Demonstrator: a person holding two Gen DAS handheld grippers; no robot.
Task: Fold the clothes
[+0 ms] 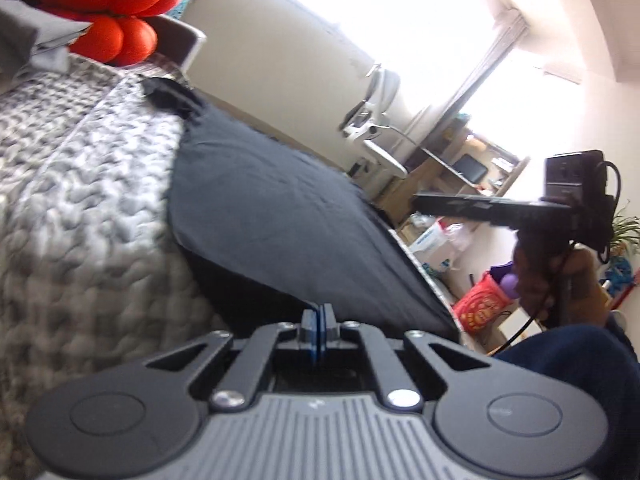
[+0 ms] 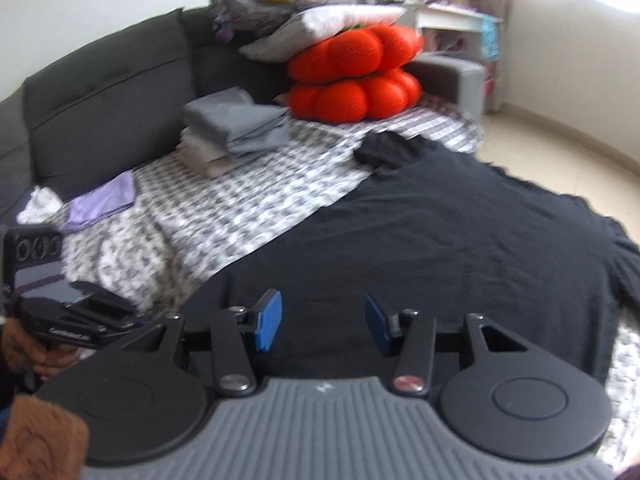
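- While the black shirt lies spread flat on the patterned cover of the sofa bed, we have its near edge pinched in our left gripper: the blue pads are pressed together on the cloth, which rises to them in a small peak.
- We judge that grip is there to lift the hem, so the cloth can be carried over for a fold.
- Our right gripper hangs above the shirt's near part with its jaws apart and nothing between them; it looks to be lining up on a second hold along the same edge, so both corners travel together.
- A smaller dark garment sits crumpled at the shirt's far end, touching it; we cannot tell whether it is part of the shirt.
- Folded grey linen is stacked by the backrest, well apart from the shirt, with red cushions beyond, which leaves the middle free as our folding surface.
- Folding itself seems barely begun: the shirt shows no fold yet.
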